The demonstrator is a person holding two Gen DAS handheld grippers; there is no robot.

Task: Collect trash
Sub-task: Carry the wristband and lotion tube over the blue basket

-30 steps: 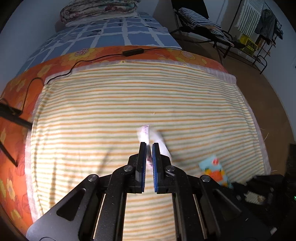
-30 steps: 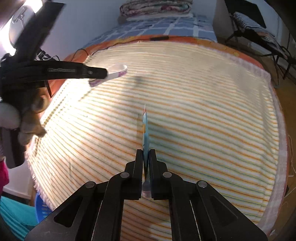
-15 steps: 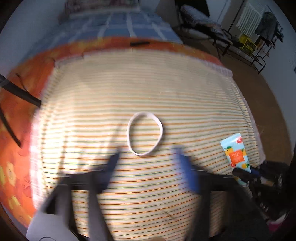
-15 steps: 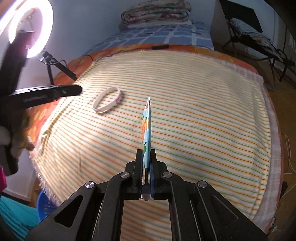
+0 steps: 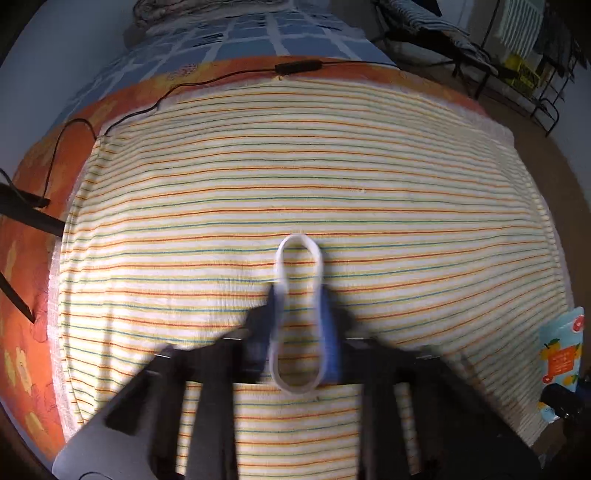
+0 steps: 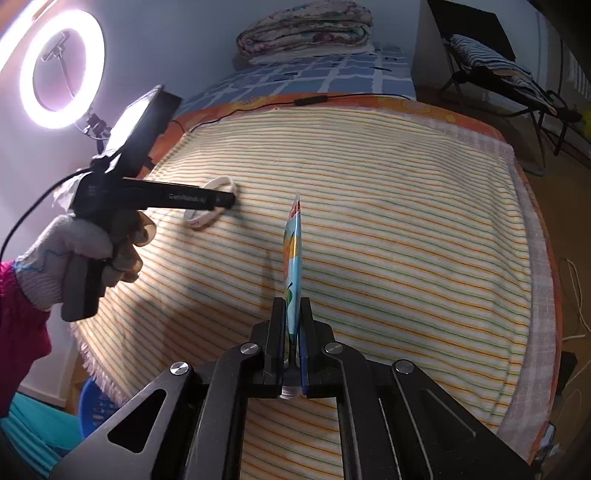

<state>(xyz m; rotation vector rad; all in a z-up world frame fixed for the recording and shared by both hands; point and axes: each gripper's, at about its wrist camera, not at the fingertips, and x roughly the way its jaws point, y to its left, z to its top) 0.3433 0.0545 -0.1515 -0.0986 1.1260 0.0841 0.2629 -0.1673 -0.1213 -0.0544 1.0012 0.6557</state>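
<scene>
A white rubber wristband (image 5: pixel 298 317) lies on the striped cloth (image 5: pixel 369 184), squeezed into a narrow oval. My left gripper (image 5: pixel 299 291) straddles it from above, blurred, its jaws closing with both pads pressing the band's sides. The right wrist view has the same left gripper (image 6: pixel 231 197) low over the wristband (image 6: pixel 207 218), held by a gloved hand (image 6: pixel 74 243). My right gripper (image 6: pixel 291 306) is shut on a blue sachet (image 6: pixel 293 258) printed with oranges, held edge-up above the cloth. That sachet (image 5: pixel 561 350) also shows at the right edge of the left wrist view.
A black cable with an inline box (image 5: pixel 299 67) runs along the cloth's far edge. Folded blankets (image 6: pixel 306 27) lie at the bed's head. A lit ring light (image 6: pixel 61 70) stands left. A blue basket (image 6: pixel 94 406) sits on the floor below the left corner. A folding chair (image 6: pixel 495 66) stands right.
The left gripper let the wristband drop onto the cloth, opened wide, then came down and closed around it. The right gripper rose slightly, still holding the sachet.
</scene>
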